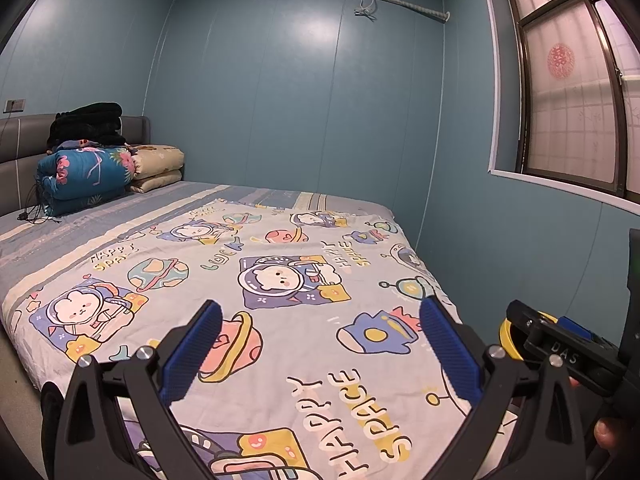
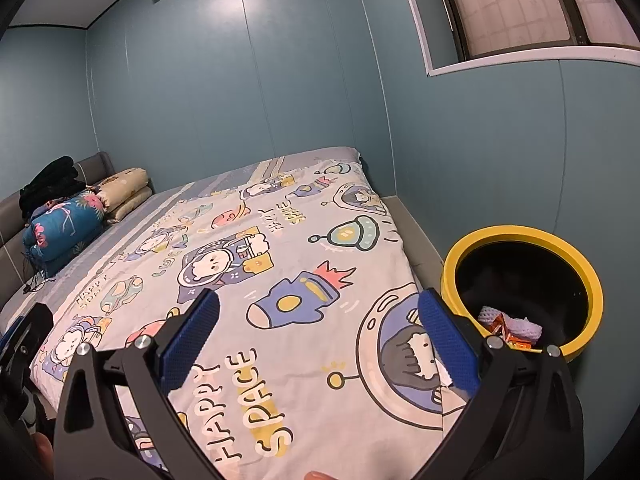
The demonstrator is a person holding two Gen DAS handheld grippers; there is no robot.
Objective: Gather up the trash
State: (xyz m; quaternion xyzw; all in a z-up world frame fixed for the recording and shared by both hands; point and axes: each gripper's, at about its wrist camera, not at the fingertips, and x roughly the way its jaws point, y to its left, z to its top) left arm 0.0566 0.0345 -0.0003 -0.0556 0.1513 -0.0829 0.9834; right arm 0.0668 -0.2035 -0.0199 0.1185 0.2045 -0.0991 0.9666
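Now both our claws, left claw (image 1: 320,344) and right claw (image 2: 319,340), gape wide and empty over the bed (image 2: 280,240). Wrappers already sit in the yellow bin (image 2: 520,236); we risk snagging the quilt if we sweep low.

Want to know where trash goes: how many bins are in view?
1: a yellow-rimmed bin beside the bed's right edge, trash inside.

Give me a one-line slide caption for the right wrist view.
Open right gripper above the space-print bedspread, beside a yellow-rimmed bin already holding trash.
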